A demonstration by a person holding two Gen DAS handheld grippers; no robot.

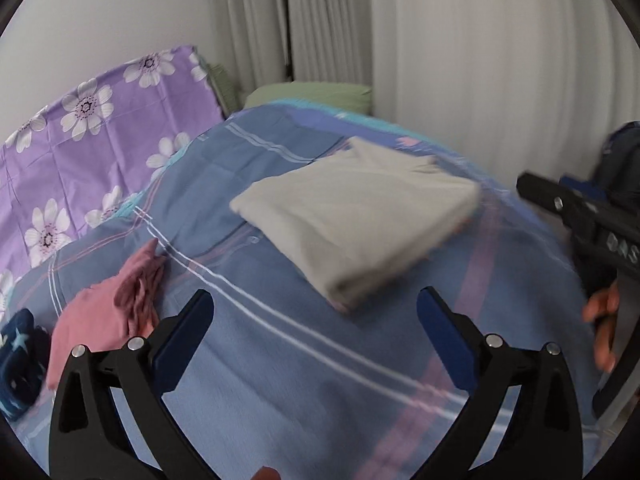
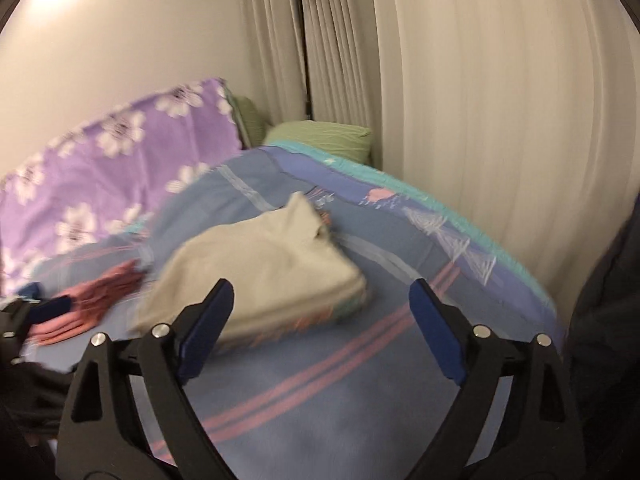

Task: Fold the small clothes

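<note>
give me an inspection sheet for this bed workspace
surface: blue striped bedspread, lying flat
job's things: beige garment folded, on the bedspread; pink garment crumpled, to its left
clutter: dark star-print cloth at the left edge
grippers: left gripper and right gripper both with jaws wide, nothing between them
cables: nothing seen
surroundings: purple flowered sheet, green pillow, pale curtains

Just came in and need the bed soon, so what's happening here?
A person is folding small clothes on the bed with two handheld grippers. A beige garment lies folded; both the left gripper and right gripper are open and empty. A crumpled pink garment and a dark starred one wait unfolded.
</note>
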